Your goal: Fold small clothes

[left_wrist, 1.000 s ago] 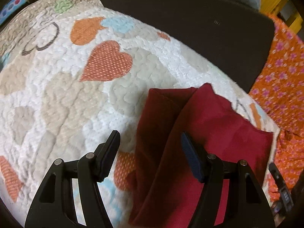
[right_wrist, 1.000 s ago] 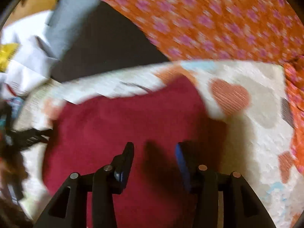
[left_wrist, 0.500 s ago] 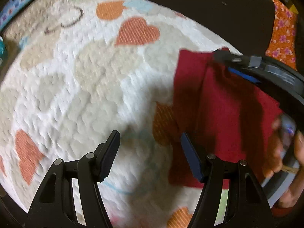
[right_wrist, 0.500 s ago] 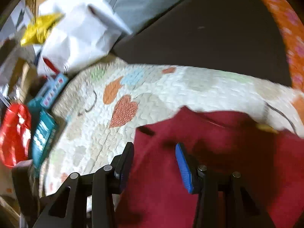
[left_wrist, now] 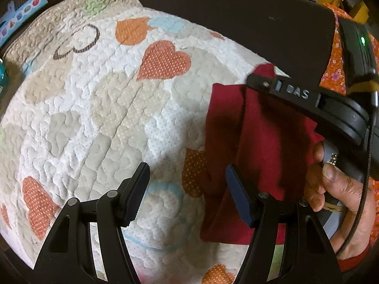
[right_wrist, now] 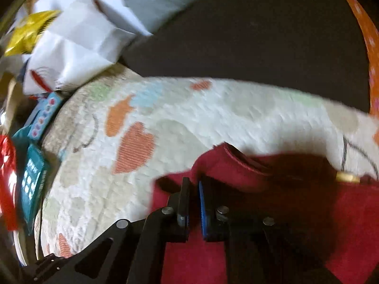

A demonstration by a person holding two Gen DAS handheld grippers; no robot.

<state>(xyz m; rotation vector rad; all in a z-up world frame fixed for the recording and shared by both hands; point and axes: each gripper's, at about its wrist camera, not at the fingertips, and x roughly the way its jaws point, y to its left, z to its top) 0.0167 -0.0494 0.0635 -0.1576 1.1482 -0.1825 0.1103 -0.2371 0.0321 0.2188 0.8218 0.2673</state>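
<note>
Right hand-held gripper (right_wrist: 193,189) pinched on 1 red cloth (right_wrist: 260,170); 1 quilt (left_wrist: 118,99)

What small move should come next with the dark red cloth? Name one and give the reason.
Probably lift the right gripper and carry the pinched edge across the dark red cloth to make the next fold. Its jaws have just closed, with a raised fold of the cloth between them, while the left gripper is open over the heart-patterned quilt, beside the cloth and holding nothing.

My right gripper (right_wrist: 193,203) has just been closing and now pinches the dark red cloth (right_wrist: 236,168) at lower centre, on the heart-patterned quilt (right_wrist: 189,118).
</note>
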